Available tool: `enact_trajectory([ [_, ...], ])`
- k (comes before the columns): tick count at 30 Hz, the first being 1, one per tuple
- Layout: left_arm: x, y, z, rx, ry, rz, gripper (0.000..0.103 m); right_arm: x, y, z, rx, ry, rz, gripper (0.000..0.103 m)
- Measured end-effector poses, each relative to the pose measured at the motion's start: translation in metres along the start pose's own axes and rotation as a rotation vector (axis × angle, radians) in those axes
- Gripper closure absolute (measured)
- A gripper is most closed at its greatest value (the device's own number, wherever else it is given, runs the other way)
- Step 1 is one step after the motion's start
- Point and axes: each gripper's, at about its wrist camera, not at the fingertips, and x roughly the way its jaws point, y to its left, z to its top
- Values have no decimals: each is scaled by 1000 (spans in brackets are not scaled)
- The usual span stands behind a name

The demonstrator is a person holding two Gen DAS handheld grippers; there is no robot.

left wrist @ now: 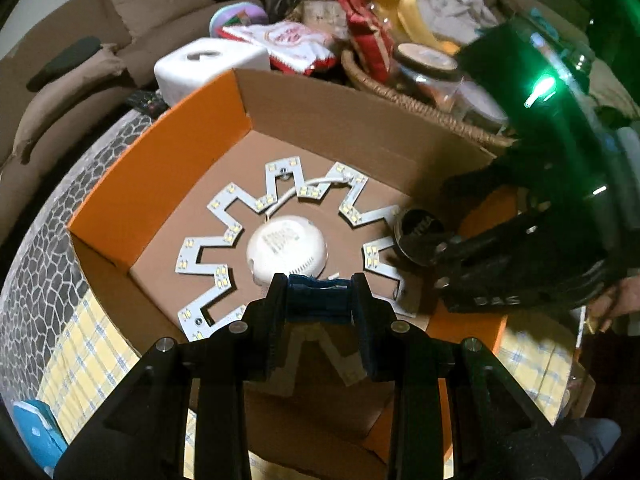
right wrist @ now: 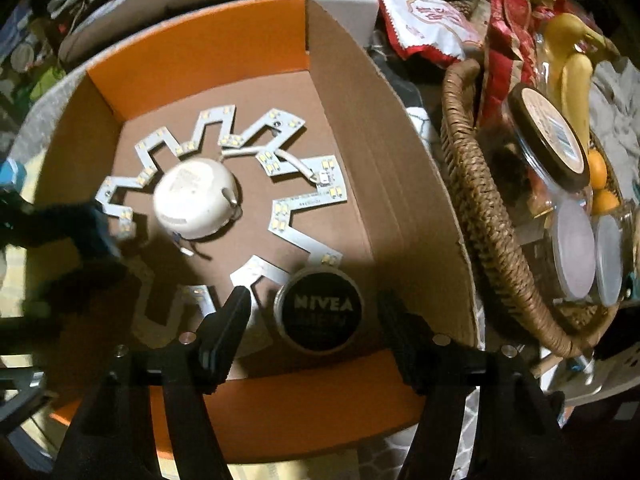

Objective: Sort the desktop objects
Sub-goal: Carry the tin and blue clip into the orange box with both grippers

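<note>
An open cardboard box (left wrist: 152,184) with orange flaps holds a white zigzag LED ring board (left wrist: 224,216) with a round white driver (left wrist: 286,250) in its middle. My left gripper (left wrist: 320,300) is shut on a dark blue object (left wrist: 318,298) above the box's near side. My right gripper (right wrist: 316,308) is open, its fingers on either side of a black Nivea tin (right wrist: 320,310) that lies in the box (right wrist: 400,200). The tin also shows in the left wrist view (left wrist: 416,236) beside the right gripper (left wrist: 440,256). The LED board (right wrist: 296,220) and driver (right wrist: 196,204) show in the right wrist view too.
A wicker basket (right wrist: 480,208) with jars, bananas (right wrist: 572,64) and red snack packs stands right of the box. A white tissue box (left wrist: 208,68) sits behind it. A yellow checked cloth (left wrist: 92,344) covers the table. A brown sofa (left wrist: 80,60) lies beyond.
</note>
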Motion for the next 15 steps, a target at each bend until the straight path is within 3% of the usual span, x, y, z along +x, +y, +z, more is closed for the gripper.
enact_trajectory([
  [9,13,1,-5,-54,43,-3,72,-32,-1,5,93,-65,83,35],
  [15,3,7,-7,-94,19,5,45,-39,1,8,93,-79,91,35],
])
